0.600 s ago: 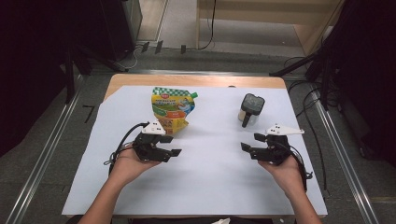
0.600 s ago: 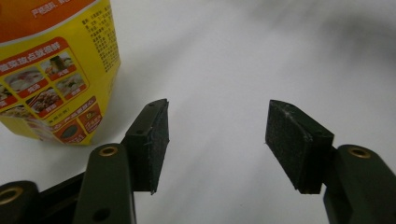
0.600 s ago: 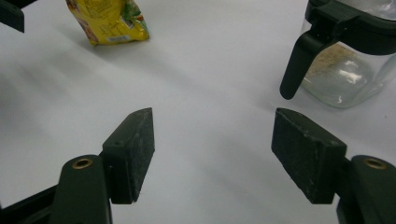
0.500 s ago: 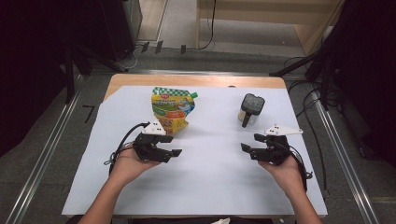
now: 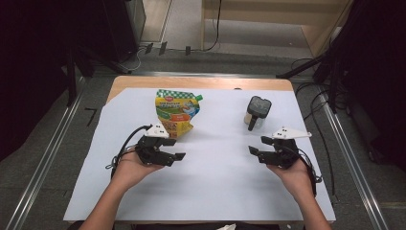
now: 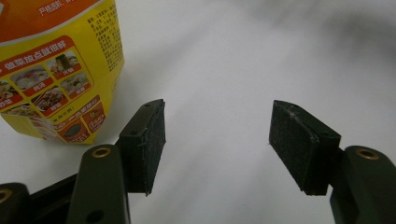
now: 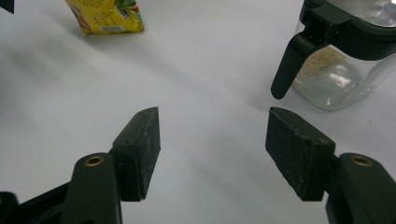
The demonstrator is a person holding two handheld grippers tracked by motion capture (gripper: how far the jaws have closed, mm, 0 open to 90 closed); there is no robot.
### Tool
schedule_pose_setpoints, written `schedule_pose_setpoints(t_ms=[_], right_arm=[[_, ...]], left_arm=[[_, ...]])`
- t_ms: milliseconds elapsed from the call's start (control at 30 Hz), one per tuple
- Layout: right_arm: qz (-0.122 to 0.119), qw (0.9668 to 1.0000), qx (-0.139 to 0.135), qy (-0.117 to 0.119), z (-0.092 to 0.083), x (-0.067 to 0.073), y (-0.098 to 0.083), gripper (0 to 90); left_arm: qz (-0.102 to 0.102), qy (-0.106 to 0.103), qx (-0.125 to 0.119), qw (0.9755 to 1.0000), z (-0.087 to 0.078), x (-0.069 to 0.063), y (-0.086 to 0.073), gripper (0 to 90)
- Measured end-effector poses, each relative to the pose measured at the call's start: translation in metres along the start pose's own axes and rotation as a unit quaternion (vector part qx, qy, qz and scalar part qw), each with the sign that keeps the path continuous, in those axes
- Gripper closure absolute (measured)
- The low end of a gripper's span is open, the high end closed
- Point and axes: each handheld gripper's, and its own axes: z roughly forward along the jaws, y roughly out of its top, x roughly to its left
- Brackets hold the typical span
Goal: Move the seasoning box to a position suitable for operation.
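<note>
black jaws rise from the bottom edge of the left gripper view, standing well apart with bare white sheet between their pads and nothing in them. in the high view the left gripper (image 5: 178, 156) sits left of centre in the lower half of the frame, held in the left hand (image 5: 128, 168), whose forearm comes up from the bottom edge. the right gripper (image 5: 253, 151) sits right of centre at about the same height, in the right hand (image 5: 296, 175); its jaws are likewise parted and hold nothing, as the right gripper view shows with only the sheet between the pads. the two grippers point toward each other across the middle of the white sheet (image 5: 215, 187), well apart.

just above the left gripper in the high view lies the yellow pouch (image 5: 176, 114), a printed bag with a green checked top band, flat on the sheet and close to the gripper's grey plate without clearly touching it. in the left gripper view its lower corner (image 6: 56, 74) takes up the upper left, just beside the left jaw and outside the gap.

higher and to the right in the high view stands the glass jar (image 5: 257, 113) with a black lid and a black handle hanging down its side, upright, near the right gripper but apart from it. in the right gripper view the jar (image 7: 336, 79) is at the upper right, with pale grains inside, and the pouch (image 7: 105, 16) is at the upper left.

beyond the sheet's far edge a strip of the wooden table (image 5: 201, 82) shows.
</note>
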Motion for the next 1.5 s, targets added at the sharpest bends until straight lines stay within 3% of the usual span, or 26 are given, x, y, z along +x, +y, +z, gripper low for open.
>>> schedule_pose_setpoints(t_ms=[267,633,933,1100,1267,1367,1433,1500], right_arm=[[-0.011,0.9998,-0.003,-0.013,-0.006,-0.004,0.001,39.4],[0.002,0.9995,-0.008,-0.03,-0.015,-0.019,0.005,38.4],[0.016,0.9988,-0.01,-0.044,-0.016,-0.041,0.015,38.9],[0.023,0.9982,-0.017,-0.052,-0.009,-0.055,0.023,38.2],[0.036,0.9983,-0.009,-0.045,0.005,-0.071,0.028,36.3],[0.031,0.9983,0.003,-0.049,0.014,-0.081,0.029,34.8],[0.04,0.9984,0.003,-0.039,0.02,-0.089,0.029,33.7],[0.034,0.9985,0.01,-0.042,0.026,-0.095,0.028,30.7]], left_arm=[[-0.003,0.006,-0.004,1.0,-0.005,0.0,0.0,36.5],[-0.002,0.01,-0.001,0.9999,-0.008,-0.001,0.0,36.5],[0.005,0.014,0.0,0.9999,-0.009,-0.005,0.001,36.5],[0.007,0.011,0.002,0.9999,-0.007,-0.009,0.0,36.5],[0.006,0.012,-0.002,0.9999,-0.009,-0.009,0.0,36.5],[0.009,0.019,-0.003,0.9998,-0.01,-0.01,-0.001,36.6],[0.009,0.023,-0.006,0.9997,-0.011,-0.01,-0.002,37.1],[0.008,0.024,-0.008,0.9997,-0.011,-0.01,-0.002,37.3]])
